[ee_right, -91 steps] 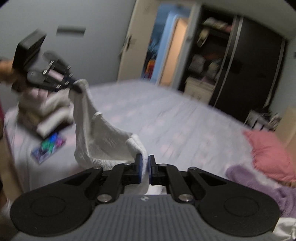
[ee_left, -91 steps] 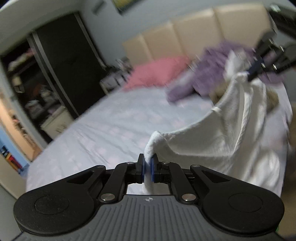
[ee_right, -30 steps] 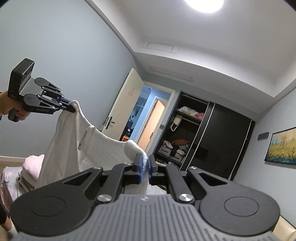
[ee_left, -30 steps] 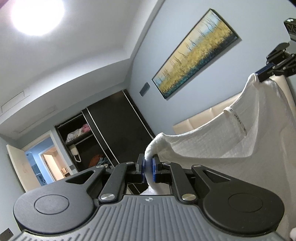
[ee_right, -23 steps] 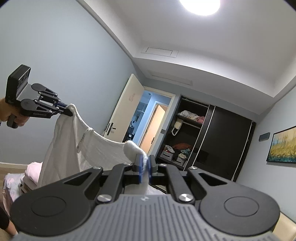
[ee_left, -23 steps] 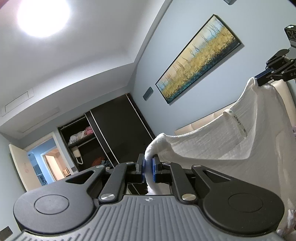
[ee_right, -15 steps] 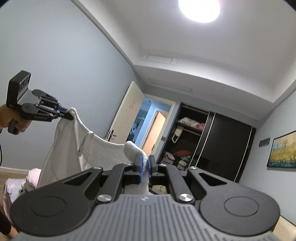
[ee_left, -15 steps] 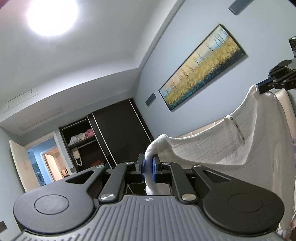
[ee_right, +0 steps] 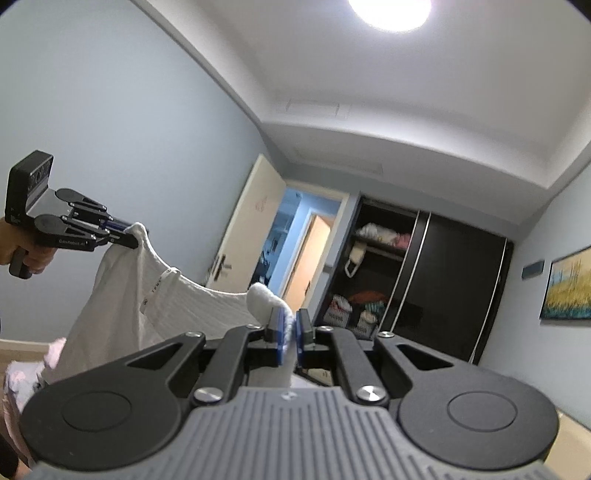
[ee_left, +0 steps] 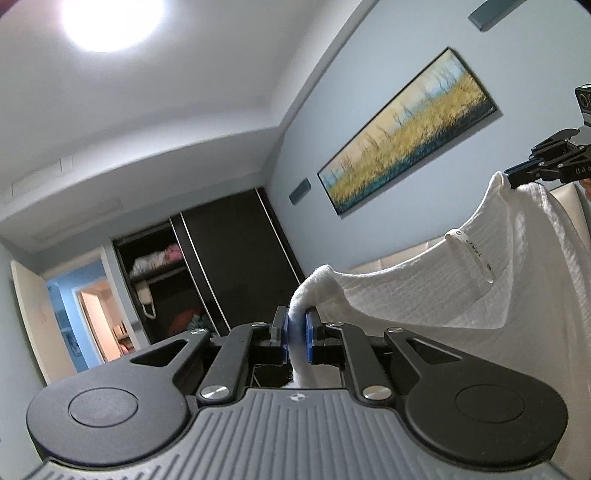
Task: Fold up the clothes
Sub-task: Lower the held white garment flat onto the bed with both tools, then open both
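A white textured garment (ee_left: 461, 291) hangs stretched in the air between both grippers. My left gripper (ee_left: 296, 334) is shut on one top corner of it; the cloth bulges up between the blue pads. In the right wrist view my right gripper (ee_right: 289, 334) is shut on the other top corner of the white garment (ee_right: 155, 295). Each view shows the other gripper: the right gripper (ee_left: 511, 177) at far right, the left gripper (ee_right: 131, 236) at far left, held by a hand (ee_right: 26, 254). A neck label (ee_left: 471, 254) shows inside the collar. Both cameras tilt up toward the ceiling.
A dark wardrobe (ee_right: 424, 280) with an open shelf section faces me, beside an open door (ee_right: 255, 221). A landscape painting (ee_left: 406, 129) hangs above a beige headboard (ee_left: 399, 262). Folded pinkish clothes (ee_right: 22, 373) lie at lower left. A ceiling lamp (ee_left: 110, 22) glares overhead.
Three seconds ago the garment was low over the bed; since then both grippers have lifted it high and tilted up. In the last second they have drifted slightly farther apart, stretching the cloth.
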The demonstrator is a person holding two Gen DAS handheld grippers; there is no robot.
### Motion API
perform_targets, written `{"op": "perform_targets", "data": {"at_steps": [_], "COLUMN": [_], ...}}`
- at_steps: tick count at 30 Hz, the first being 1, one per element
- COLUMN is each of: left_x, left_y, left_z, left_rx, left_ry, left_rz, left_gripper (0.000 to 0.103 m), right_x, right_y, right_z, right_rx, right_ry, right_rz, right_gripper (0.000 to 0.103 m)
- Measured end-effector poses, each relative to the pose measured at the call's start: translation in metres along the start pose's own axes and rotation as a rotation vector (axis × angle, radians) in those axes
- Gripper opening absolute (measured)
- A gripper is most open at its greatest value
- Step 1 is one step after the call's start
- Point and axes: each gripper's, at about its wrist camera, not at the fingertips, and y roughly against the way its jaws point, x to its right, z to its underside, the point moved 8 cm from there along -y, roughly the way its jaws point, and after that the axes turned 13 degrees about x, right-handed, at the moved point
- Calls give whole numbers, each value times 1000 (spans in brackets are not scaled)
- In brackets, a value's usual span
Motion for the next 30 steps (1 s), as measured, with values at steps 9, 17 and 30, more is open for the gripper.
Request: {"op": "perform_targets", "data": {"at_steps": [9,17,30], "left_x": [-16,-29,-19], "left_y": [-105,-207,-317], "left_z": [127,294,553], "left_rx": [-170,-378,-691], "left_ry": [57,91,122], "left_rz": [42,22,1], "left_gripper": [8,8,8], "right_x": [39,71,65], "right_y": [-115,-233,-352], "right_z": [153,329,608], "right_rx": [-207,-353,-658], "right_ry": [-68,-144,-187], "right_rz": [4,-8,0], "right_gripper": [8,8,8]}}
